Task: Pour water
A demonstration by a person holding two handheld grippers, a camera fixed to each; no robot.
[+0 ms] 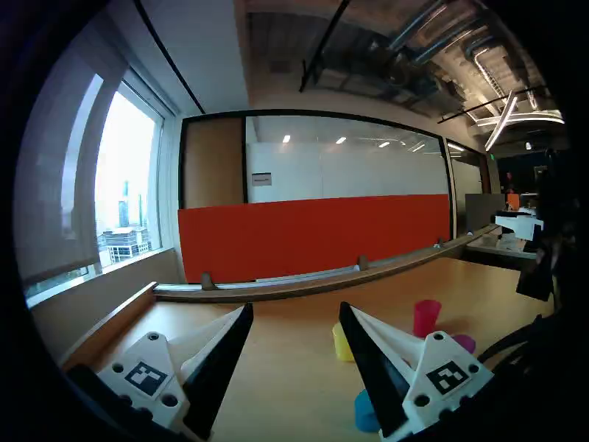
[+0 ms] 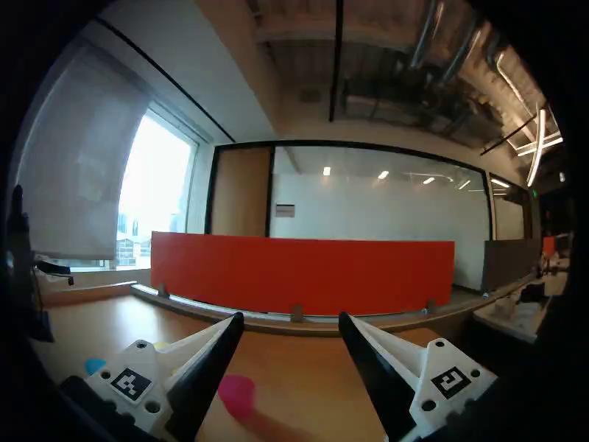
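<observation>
A pale wooden tabletop (image 1: 294,372) is running away from both cameras to an orange partition (image 1: 309,232) standing along its far edge. A glass wall is rising behind the partition. A bright window (image 1: 125,199) is glaring at nine o'clock, and bare pipes are crossing the ceiling (image 1: 412,51) at twelve.

In the left gripper view, the left tongs (image 1: 295,309) are hanging released above the wood, gripping nothing. Four cups are sitting between four and six o'clock:
- A pink cup (image 1: 427,317) is standing upright, farthest off.
- A yellow cup (image 1: 341,345) is peeking out just beside the right-hand finger.
- A blue cup (image 1: 363,412) is showing low down, half hidden by that same finger.
- A purple cup (image 1: 464,342) is showing its rim behind the finger's mount.

In the right gripper view, the right tongs (image 2: 291,318) are also gaping apart, with only bare tabletop between the tips. The pink cup (image 2: 237,394) is appearing here as a blurred rim at six o'clock, close under the camera. The blue cup (image 2: 94,365) is lying at eight o'clock, and a sliver of the yellow cup (image 2: 160,345) is edging out behind the left-hand finger.

I cannot tell whether any cup is holding water.
</observation>
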